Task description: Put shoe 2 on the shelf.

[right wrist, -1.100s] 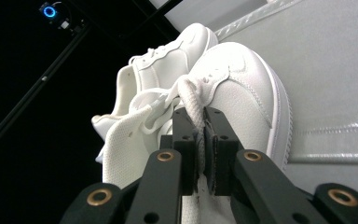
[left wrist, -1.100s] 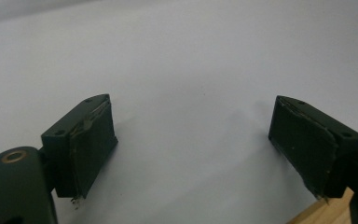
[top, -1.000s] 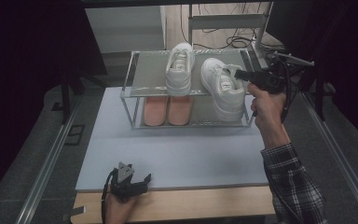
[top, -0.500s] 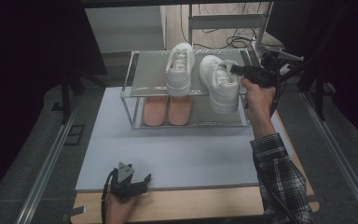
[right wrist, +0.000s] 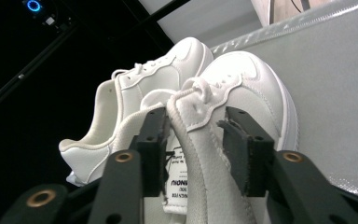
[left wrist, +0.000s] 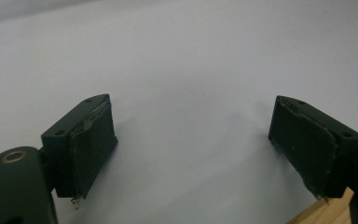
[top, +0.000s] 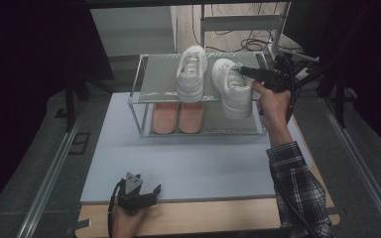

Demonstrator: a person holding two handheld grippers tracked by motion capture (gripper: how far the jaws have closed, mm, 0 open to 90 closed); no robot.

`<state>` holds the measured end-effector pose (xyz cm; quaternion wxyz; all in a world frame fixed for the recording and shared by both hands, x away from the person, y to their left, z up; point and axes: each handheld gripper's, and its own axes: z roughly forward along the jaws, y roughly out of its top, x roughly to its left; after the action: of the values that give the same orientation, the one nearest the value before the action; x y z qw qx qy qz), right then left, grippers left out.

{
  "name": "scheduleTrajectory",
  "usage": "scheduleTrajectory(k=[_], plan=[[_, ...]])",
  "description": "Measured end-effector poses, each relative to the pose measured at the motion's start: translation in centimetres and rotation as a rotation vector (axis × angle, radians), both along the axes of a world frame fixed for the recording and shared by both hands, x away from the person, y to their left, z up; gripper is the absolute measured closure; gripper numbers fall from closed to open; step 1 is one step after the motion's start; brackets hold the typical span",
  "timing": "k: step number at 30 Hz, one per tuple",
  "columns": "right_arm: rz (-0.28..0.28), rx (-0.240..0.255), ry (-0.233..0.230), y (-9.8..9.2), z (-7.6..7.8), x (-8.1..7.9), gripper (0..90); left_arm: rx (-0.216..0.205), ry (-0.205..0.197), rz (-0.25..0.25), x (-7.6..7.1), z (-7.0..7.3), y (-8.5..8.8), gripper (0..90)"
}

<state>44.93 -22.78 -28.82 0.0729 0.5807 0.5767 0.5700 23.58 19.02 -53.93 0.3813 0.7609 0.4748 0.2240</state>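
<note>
Two white sneakers lie on the top shelf of a metal rack (top: 155,79). The left sneaker (top: 191,74) (right wrist: 135,88) lies near the middle. The right sneaker (top: 233,91) (right wrist: 256,84) is beside it, its heel reaching past the shelf's front edge. My right gripper (top: 244,72) (right wrist: 196,140) straddles that shoe's collar wall. Its jaws have just been opening, and the pads now stand off the leather with the wall between them. My left gripper (top: 140,186) (left wrist: 191,149) rests open on the white mat (left wrist: 191,56) near the front edge, nothing between its jaws.
A pair of orange-pink shoes (top: 178,117) stands on the rack's lower shelf. The white mat (top: 193,163) lies on a wooden table (top: 218,218). Metal rails (top: 49,173) run along both sides. Cables and stands sit behind the rack.
The right hand carried the right sneaker a little left, toward the other shoe on the top shelf. Its jaws have parted from the shoe's collar. The left gripper stayed put.
</note>
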Motion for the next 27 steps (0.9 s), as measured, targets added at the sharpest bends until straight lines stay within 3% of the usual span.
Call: scheduleTrajectory(k=[12,27], plan=[[0.025,0.006,-0.035,-1.7,0.5,-1.7,58.3,0.001,0.0,0.0,0.0,0.0,0.0,14.1],[0.084,-0.014,-0.068,-4.0,-0.4,-4.8,70.5,0.0,-0.003,0.001,0.0,0.0,0.0,14.1]])
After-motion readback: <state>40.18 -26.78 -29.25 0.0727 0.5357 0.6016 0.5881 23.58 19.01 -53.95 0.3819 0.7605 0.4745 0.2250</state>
